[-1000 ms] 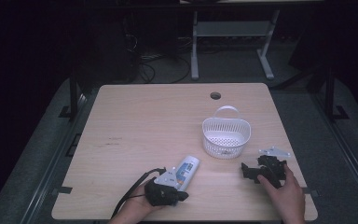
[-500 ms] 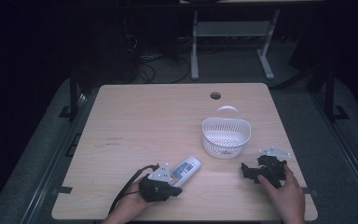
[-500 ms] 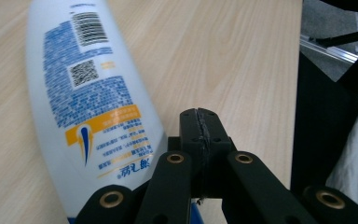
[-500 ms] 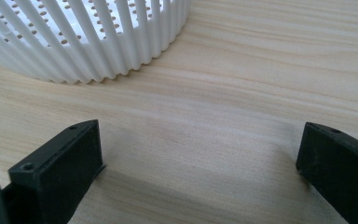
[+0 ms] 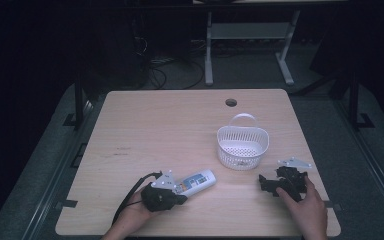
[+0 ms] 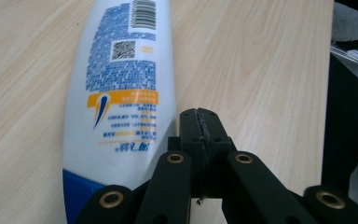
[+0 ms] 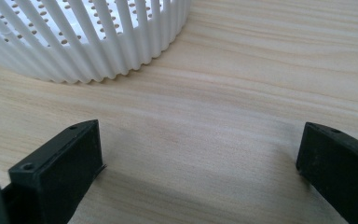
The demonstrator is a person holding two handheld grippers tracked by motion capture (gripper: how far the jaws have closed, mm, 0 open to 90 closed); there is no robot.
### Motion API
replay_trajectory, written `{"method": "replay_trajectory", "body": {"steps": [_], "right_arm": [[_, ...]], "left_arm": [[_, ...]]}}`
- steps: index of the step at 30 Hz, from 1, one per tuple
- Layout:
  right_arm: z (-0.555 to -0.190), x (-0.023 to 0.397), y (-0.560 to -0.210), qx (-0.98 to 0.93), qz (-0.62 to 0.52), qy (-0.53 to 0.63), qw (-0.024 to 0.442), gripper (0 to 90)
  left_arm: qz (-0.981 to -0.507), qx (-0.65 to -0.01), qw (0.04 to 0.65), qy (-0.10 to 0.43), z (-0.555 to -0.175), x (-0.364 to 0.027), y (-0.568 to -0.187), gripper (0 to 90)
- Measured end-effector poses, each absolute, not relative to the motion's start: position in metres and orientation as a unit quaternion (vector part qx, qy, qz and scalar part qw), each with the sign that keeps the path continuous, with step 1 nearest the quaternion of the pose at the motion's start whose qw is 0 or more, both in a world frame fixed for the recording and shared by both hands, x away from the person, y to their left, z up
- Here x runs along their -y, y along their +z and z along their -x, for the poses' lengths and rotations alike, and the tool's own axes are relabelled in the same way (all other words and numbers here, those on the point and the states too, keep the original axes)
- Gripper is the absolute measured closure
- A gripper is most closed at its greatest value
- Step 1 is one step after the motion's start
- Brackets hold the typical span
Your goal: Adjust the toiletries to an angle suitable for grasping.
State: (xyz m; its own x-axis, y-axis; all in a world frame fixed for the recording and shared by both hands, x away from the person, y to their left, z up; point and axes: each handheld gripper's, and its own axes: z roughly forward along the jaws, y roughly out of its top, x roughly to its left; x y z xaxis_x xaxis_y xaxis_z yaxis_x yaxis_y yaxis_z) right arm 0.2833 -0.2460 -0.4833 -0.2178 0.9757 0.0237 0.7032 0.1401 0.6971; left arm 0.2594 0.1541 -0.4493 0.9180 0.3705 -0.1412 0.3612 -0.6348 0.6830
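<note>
Bottle (image 6: 121,88) flat on desk (image 5: 145,135) near front edge, label side up, cap end toward left hand, other end angled toward basket (image 5: 243,146), so likely waiting to be pushed or picked toward it. Left tongs (image 6: 200,122) clenched on nothing, tips just beside bottle's edge, maybe touching, looks set for nudging rather than gripping. Right tongs (image 7: 198,154) released, jaws wide over bare desk just in front of basket wall, parked near basket, probably to steady it or receive bottle.
</note>
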Motion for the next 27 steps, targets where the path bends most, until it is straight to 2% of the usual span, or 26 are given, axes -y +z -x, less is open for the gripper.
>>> {"method": "replay_trajectory", "body": {"steps": [27], "right_arm": [[-0.283, 0.246, -0.483, -0.72, -0.583, 0.301, 0.226, 0.0]], "left_arm": [[-0.897, -0.249, 0.363, 0.04, -0.275, -0.192, -0.448, 90.0]]}}
